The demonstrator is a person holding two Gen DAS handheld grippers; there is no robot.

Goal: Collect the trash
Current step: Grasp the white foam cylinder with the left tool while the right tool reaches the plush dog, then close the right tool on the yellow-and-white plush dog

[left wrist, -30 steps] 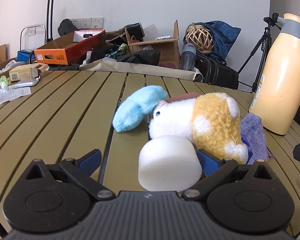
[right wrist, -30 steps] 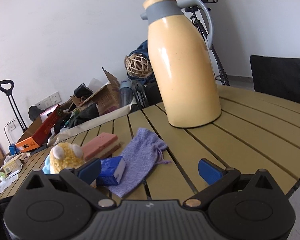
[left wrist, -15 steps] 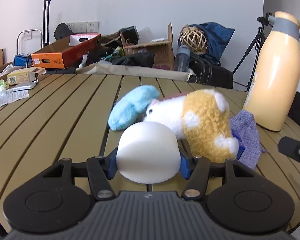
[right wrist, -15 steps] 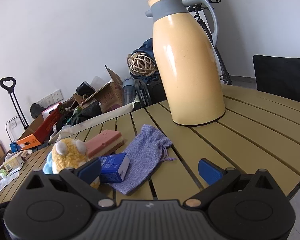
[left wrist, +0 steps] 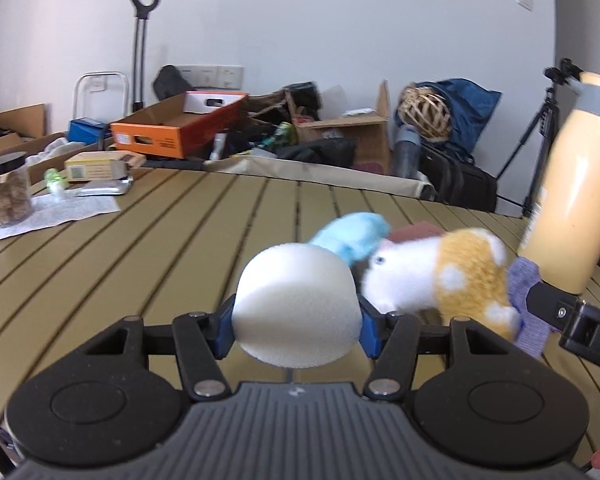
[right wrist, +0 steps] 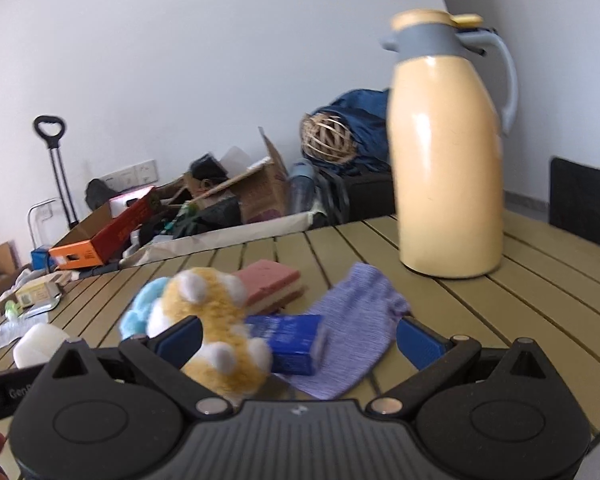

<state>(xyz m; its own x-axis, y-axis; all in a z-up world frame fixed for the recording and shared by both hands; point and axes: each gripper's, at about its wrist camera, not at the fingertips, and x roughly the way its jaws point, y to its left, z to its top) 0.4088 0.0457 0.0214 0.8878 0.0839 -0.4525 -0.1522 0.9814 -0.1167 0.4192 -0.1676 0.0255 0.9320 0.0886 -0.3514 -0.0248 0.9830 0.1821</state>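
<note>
White foam block [left wrist: 296,304] sits clamped in the left gripper [left wrist: 296,326], seemingly clear of the slatted table [left wrist: 140,248]; right gripper [right wrist: 298,336] jaws stand apart.

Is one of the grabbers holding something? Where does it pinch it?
The left gripper pinches the white foam block by its two opposite sides. The right gripper holds nothing.

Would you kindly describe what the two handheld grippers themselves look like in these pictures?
Both look alike. The left gripper and the right gripper each have a dark grey ribbed body, two round black housings with circular insets, black linkage arms joined by silver rivets, and blue pads on the jaws. A small pale logo sits centred on each body. The right gripper's black side shows white lettering in the left wrist view. No cables or sleeves are visible.
</note>
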